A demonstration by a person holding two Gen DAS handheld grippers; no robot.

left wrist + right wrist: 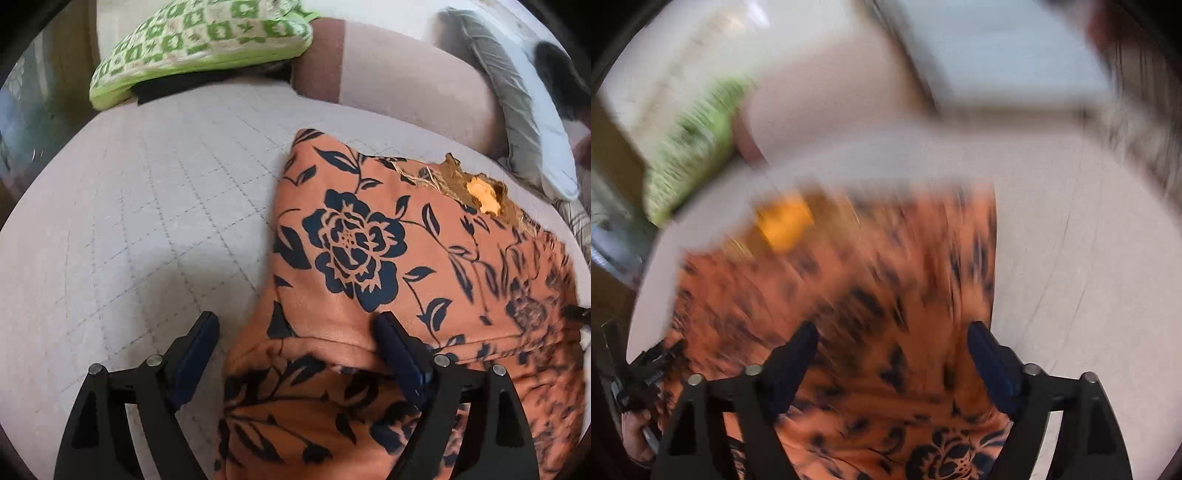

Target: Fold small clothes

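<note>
An orange garment with dark blue flowers lies on a pale quilted bed cover, its gold-trimmed neckline at the far side. My left gripper is open, its fingers straddling the garment's near left edge, where a folded layer lies. In the blurred right wrist view the same garment fills the middle. My right gripper is open over the garment, close to its right edge. The other gripper shows at the lower left.
A green and white checked cushion lies at the far end of the bed. A pink bolster and a grey-white pillow lie at the far right. The bed's left edge drops to the floor.
</note>
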